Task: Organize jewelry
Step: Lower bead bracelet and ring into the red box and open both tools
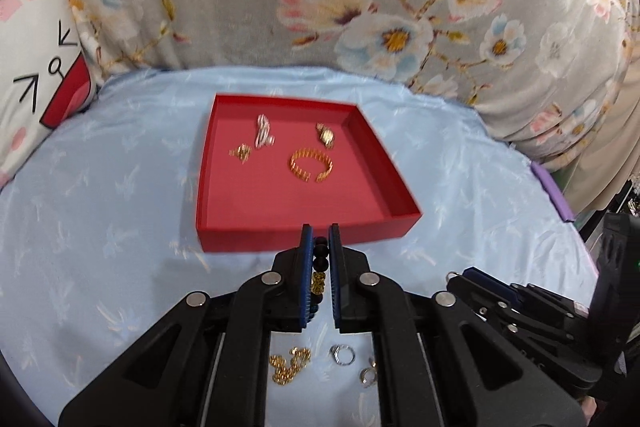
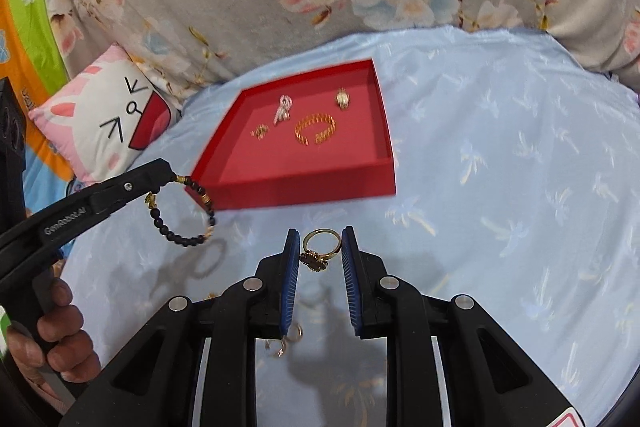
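Note:
My left gripper (image 1: pixel 320 239) is shut on a black bead bracelet with gold beads (image 1: pixel 320 267), held just above the blue bedspread in front of the red tray (image 1: pixel 280 199). In the right wrist view the bracelet (image 2: pixel 188 215) hangs as a loop from that gripper (image 2: pixel 170 173). My right gripper (image 2: pixel 320 239) is shut on a gold ring with a dark flower top (image 2: pixel 320 249), also lifted off the bed. The tray (image 2: pixel 288 183) holds a gold cuff bracelet (image 1: pixel 311 165), a silver piece (image 1: pixel 263 133), a small gold piece (image 1: pixel 241 151) and a gold ring (image 1: pixel 326 135).
Loose on the bedspread under my left gripper lie a gold chain (image 1: pixel 289 365) and two silver rings (image 1: pixel 343 354). A cartoon cushion (image 2: pixel 104 123) sits left of the tray. Floral bedding (image 1: pixel 360 7) rises behind it. A hand (image 2: pixel 60 331) grips the left tool.

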`<state>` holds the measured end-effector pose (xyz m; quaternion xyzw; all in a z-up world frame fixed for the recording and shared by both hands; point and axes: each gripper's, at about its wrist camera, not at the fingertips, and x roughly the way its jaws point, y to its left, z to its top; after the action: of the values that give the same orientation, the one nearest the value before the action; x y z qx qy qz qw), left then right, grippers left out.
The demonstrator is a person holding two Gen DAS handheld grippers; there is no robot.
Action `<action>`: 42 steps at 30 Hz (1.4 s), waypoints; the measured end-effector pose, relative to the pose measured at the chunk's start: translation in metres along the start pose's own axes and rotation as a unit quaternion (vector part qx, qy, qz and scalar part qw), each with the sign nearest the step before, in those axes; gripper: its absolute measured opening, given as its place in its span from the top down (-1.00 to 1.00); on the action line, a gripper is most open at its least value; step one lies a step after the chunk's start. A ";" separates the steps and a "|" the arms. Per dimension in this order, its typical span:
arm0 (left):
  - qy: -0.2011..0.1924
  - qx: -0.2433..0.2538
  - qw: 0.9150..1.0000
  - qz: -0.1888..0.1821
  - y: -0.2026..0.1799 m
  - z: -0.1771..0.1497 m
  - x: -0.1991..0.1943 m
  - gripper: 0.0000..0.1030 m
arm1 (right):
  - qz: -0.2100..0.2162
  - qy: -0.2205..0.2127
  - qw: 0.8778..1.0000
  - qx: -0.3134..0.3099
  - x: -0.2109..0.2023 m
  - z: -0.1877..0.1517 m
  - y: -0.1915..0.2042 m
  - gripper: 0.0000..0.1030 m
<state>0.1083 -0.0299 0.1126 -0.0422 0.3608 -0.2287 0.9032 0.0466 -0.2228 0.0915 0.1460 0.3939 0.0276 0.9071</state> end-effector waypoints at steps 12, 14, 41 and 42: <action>-0.020 -0.011 1.000 -0.007 0.017 0.077 0.050 0.86 | 0.000 -0.030 0.999 -0.014 0.047 0.096 -0.002 0.62; -0.014 -0.014 1.000 0.000 0.024 0.080 0.068 0.86 | -0.006 -0.022 1.000 -0.018 0.067 0.104 -0.003 0.62; -0.010 -0.074 0.996 0.052 0.084 0.084 0.136 0.10 | -0.048 -0.003 0.999 -0.022 0.150 0.116 -0.020 0.28; -0.014 -0.077 0.996 0.053 0.085 0.084 0.130 0.09 | -0.045 -0.006 0.999 -0.019 0.144 0.114 -0.021 0.27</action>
<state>0.2794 -0.0192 0.0718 -0.0958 0.3660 -0.1514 0.9132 0.2266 -0.2468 0.0577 0.1110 0.3943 -0.0070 0.9122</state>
